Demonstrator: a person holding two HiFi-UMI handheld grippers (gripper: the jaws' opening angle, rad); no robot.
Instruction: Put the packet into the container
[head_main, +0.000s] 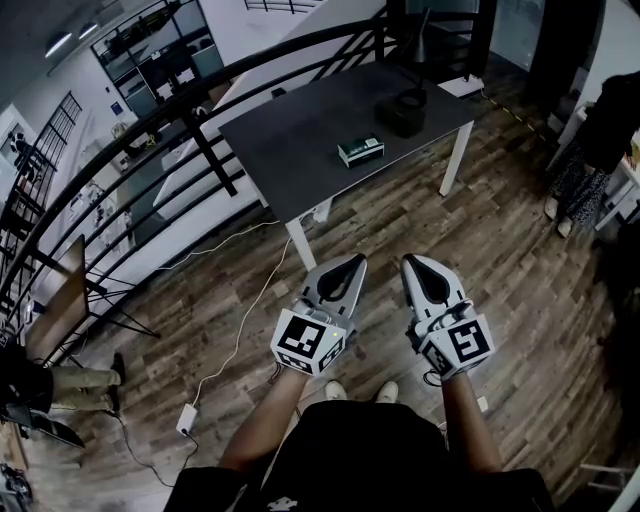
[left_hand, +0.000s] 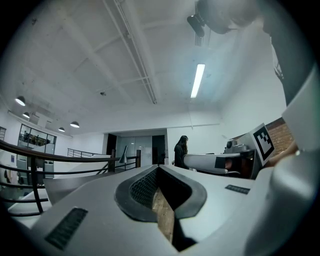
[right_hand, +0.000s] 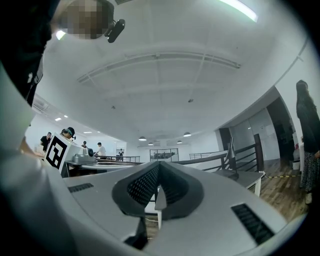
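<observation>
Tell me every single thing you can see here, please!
table: one, dark grey top and white legs, ahead of the person
packet: one, green and white, lying near the table's middle
container: one, black, on the table beyond the packet
railing: one, black, curving along the left
floor: one, brown wood planks, all around
power adapter: one, white with a white cable, on the floor at lower left
bystander: one, dark clothes, far right
left gripper: one, grey and white, low centre, shut, empty
right gripper: one, grey and white, beside it, shut, empty
</observation>
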